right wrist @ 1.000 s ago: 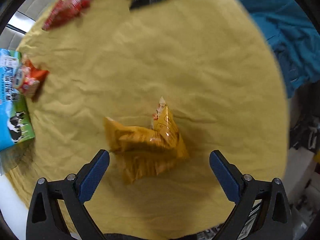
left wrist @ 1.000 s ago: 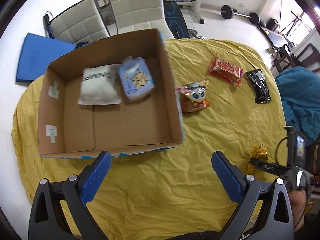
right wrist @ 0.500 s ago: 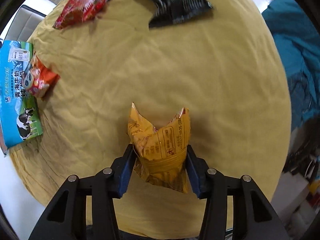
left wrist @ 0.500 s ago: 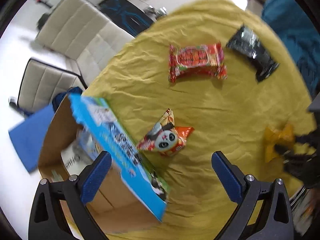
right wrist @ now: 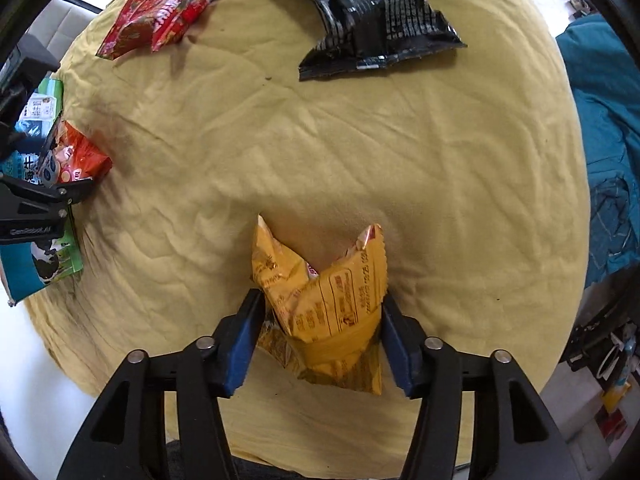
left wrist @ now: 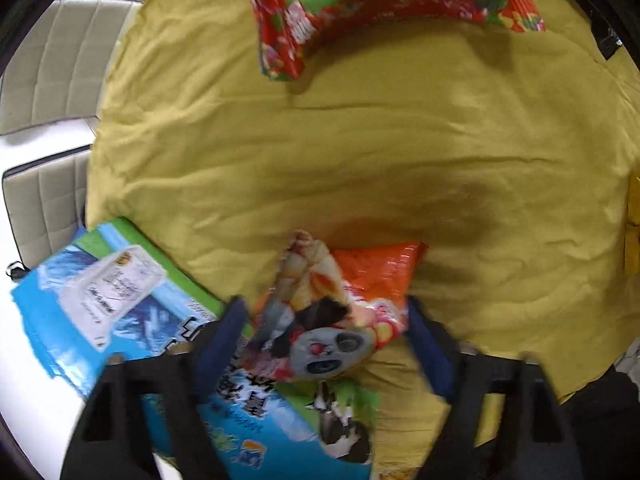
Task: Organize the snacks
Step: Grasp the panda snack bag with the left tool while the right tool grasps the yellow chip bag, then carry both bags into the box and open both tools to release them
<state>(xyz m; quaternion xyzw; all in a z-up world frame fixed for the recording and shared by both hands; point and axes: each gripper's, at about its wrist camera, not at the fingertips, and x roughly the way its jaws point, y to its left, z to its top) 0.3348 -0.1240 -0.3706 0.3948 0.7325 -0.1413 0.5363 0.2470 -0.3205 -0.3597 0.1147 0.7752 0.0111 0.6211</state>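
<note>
Yellow tablecloth (right wrist: 360, 152): wrinkled, covers a round table to its edge all around.
Cream quilted chairs (left wrist: 52, 80): two padded seats with stitched panels, just beyond the table's far-left edge in the left wrist view.
Teal fabric (right wrist: 604, 128): crumpled, off the table's right edge in the right wrist view.
White floor (right wrist: 28, 380): past the table's near-left edge.
Assorted clutter (right wrist: 608, 360): low at the right, past the table edge; too small to identify.
</note>
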